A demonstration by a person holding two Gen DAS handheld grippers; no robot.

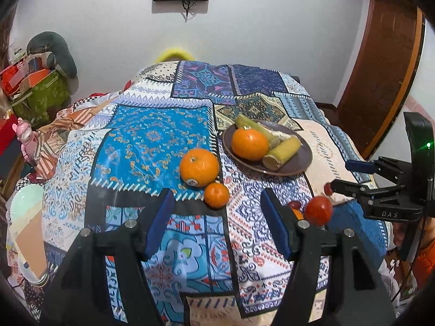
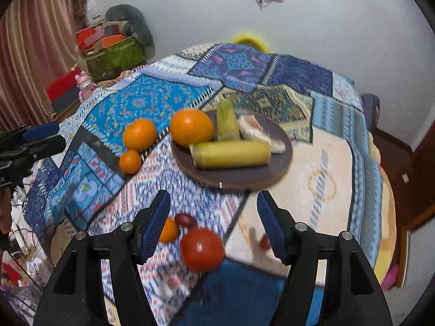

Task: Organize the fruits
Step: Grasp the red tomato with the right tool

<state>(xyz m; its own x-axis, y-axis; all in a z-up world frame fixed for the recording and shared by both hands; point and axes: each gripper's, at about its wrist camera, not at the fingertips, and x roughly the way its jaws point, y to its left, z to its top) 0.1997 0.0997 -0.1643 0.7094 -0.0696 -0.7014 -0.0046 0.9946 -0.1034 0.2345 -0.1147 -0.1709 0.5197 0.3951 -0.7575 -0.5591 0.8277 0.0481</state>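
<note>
From the left wrist, the left gripper (image 1: 217, 217) stood released above the table's (image 1: 152, 135) near edge; two oranges (image 1: 199, 167) lay mid-table, beside the plate (image 1: 296, 163). From the right wrist, the right gripper (image 2: 213, 225) gaped empty over a blurred, probably tomato-like red fruit (image 2: 202, 249).

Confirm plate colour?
Dark brown plate, plain, no pattern. Clearest in the left wrist view, where it is sharp.

I read "DAS" on side of right gripper (image 1: 353, 175) body, "AI" on left gripper (image 2: 44, 135) body edge, orange (image 1: 199, 167) sticker illegible.
</note>
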